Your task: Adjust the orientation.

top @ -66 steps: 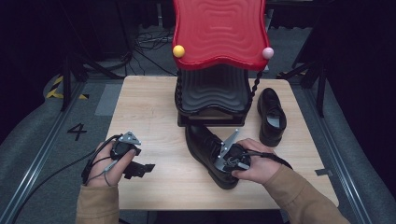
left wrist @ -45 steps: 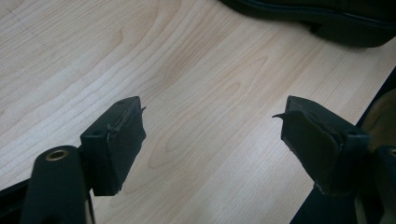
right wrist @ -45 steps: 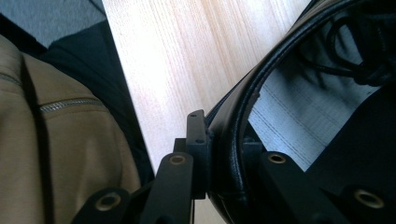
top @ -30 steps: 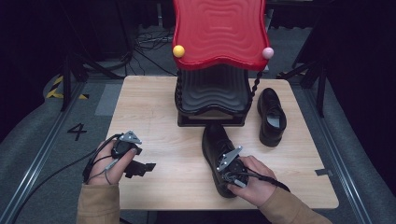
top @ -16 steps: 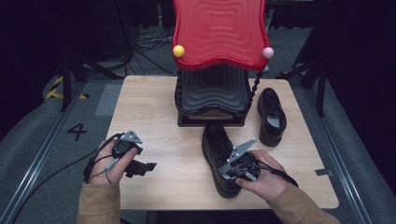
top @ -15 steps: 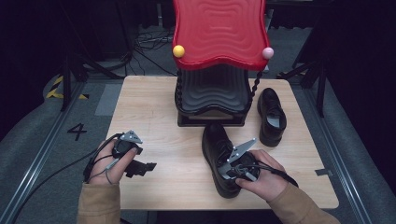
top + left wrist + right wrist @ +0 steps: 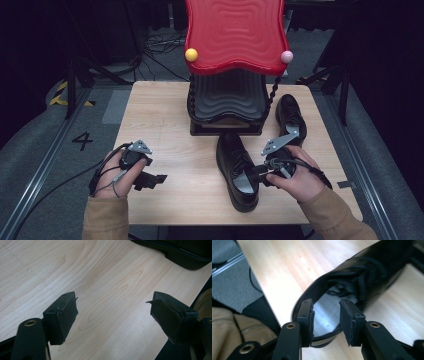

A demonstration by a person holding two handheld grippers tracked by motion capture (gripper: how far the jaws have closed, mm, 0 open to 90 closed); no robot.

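The right hand-held gripper (image 7: 260, 174) hangs just above the heel opening of the near shoe (image 7: 236, 169), its jaws spread with a clear gap between them; they have just been opening, and nothing is between the pads. In the right gripper view the two pads (image 7: 351, 319) frame the shoe's pale insole (image 7: 329, 315), with the laces beyond them and the heel rim just below, and neither pad touches the leather. That shoe (image 7: 362, 277) stands upright on the worktop (image 7: 160, 120), toe pointing away from the person, right under and ahead of the right hand-held gripper. The second shoe (image 7: 291, 117) stands farther off, beyond the right hand (image 7: 296, 175) and beside the stand (image 7: 227, 107) with the red top (image 7: 235, 32). The left hand-held gripper (image 7: 152, 179) is low over bare wood, well apart from the near shoe, pointing toward it. Its jaws stand wide apart, as the left gripper view shows, with plain worktop (image 7: 105, 290) between the pads (image 7: 62, 315) and nothing held.
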